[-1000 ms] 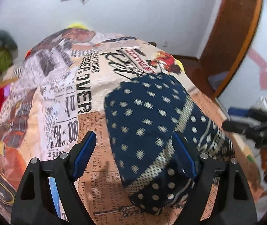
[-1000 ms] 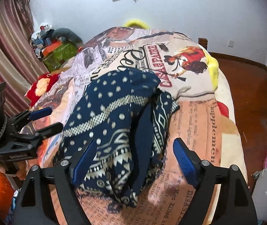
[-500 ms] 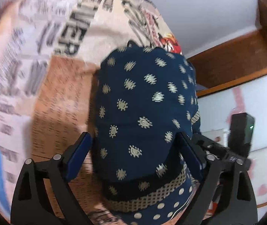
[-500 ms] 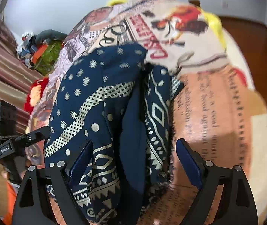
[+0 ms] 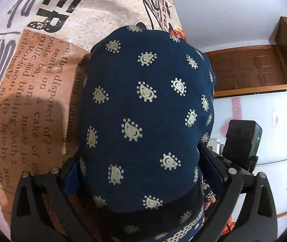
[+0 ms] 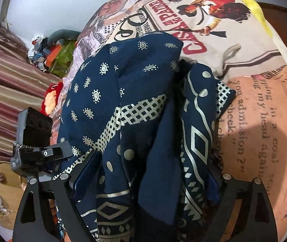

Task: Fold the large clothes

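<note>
navy cloth [image 5: 143, 121], folded bundle, cream paisley dots, checked and diamond bands on the side facing my right gripper. it lies on the newspaper-print bedspread [image 5: 42, 92] and fills the gap between both pairs of my jaws.

left gripper [image 5: 143, 177]: jaws spread wide, one blue pad on each flank of the bundle, fabric bulging up between and over them; whether the pads press the cloth or only stand beside it, i cannot tell.

right gripper [image 6: 147, 183]: jaws likewise wide, loose hanging folds of the cloth between them, draped over both pads; firm hold or not, i cannot tell.

beyond my left jaws: wooden door [image 5: 250, 68], white wall. beyond my right jaws: bedspread with red cowboy print, striped curtain [image 6: 4, 92] to the left side, clutter pile [image 6: 50, 50] past it.
</note>
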Demonstrator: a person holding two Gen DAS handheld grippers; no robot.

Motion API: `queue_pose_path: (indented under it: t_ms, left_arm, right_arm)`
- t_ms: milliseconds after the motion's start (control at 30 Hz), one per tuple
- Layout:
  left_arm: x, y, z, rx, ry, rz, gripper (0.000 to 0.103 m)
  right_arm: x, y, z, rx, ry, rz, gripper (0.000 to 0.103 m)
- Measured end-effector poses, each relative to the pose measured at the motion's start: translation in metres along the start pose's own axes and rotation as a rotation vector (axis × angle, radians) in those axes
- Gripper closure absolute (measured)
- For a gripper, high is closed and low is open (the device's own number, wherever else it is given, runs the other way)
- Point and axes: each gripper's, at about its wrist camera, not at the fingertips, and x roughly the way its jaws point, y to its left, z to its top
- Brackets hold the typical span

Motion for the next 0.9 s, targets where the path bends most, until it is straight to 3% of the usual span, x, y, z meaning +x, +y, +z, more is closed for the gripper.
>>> queue_pose_path:
  t_ms: [100,167,233,433,600,900]
  left_arm:
    - [-0.002,-0.006,0.0,0.028,-0.015,0.025,0.008]
    - [-0.006,-0.012,0.0,0.049,-0.028,0.046,0.012]
    - [-0.01,-0.019,-0.001,0.085,-0.037,0.061,0.015]
    - [-0.019,-0.044,-0.008,0.159,-0.064,0.104,0.017]
    - [-0.041,-0.063,-0.012,0.216,-0.104,0.123,0.018]
    - [-0.121,-0.094,-0.032,0.275,-0.216,0.105,0.018]
  right_arm:
    - [0.0,0.001,0.0,-0.014,-0.012,0.013,0.019]
    - [-0.003,0.002,-0.001,-0.024,-0.026,0.019,0.03]
    - [-0.006,0.002,-0.001,-0.025,-0.034,0.025,0.049]
    - [-0.018,0.021,-0.003,-0.098,-0.049,-0.017,0.067]
    - [-0.029,0.04,-0.005,-0.128,-0.075,-0.021,0.071]
    - [-0.067,0.103,-0.005,-0.203,-0.156,0.017,0.071]
